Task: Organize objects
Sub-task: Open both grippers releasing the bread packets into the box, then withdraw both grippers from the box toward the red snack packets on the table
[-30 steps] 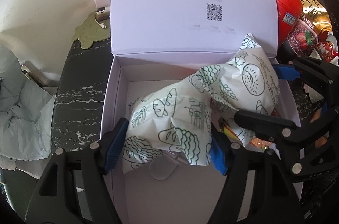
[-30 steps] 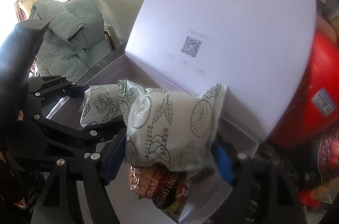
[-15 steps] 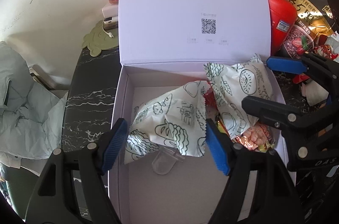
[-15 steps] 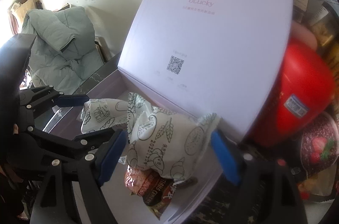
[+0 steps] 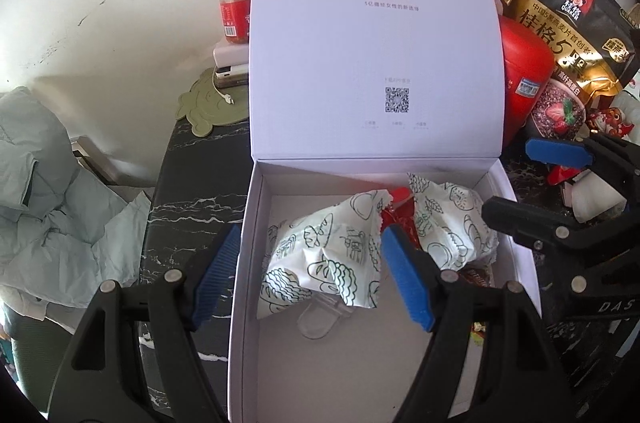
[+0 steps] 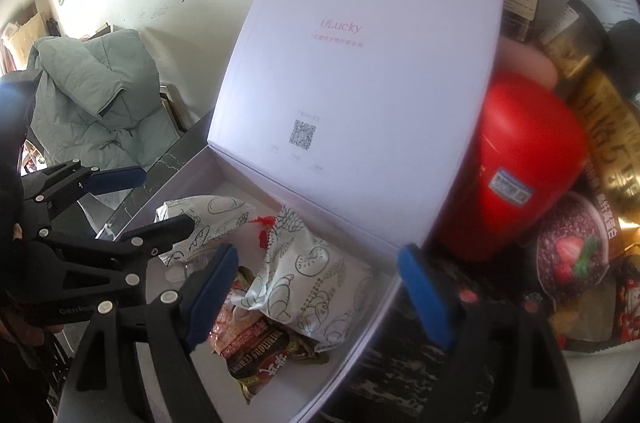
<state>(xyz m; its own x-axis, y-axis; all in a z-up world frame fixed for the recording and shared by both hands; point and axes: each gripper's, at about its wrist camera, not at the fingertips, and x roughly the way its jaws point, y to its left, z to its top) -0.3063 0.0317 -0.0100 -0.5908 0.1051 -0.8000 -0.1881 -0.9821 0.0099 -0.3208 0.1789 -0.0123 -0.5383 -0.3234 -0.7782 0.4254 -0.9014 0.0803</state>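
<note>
Now released: both of my grippers, left (image 5: 310, 273) and right (image 6: 316, 289), are wide, holding nothing.
Change: 2 pastry packets (image 5: 320, 263) dropped into white box (image 5: 244, 263).
Meaning: placement done.

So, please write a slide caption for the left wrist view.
Open left gripper above white box holding two snack packets.

We seem to be in a home. Beside the white box (image 5: 248, 263) on the dark marbled surface (image 5: 192, 207) we see an oat bag (image 5: 568, 35), a red jar (image 5: 232, 11) and a grey quilted jacket (image 6: 96, 95).
</note>
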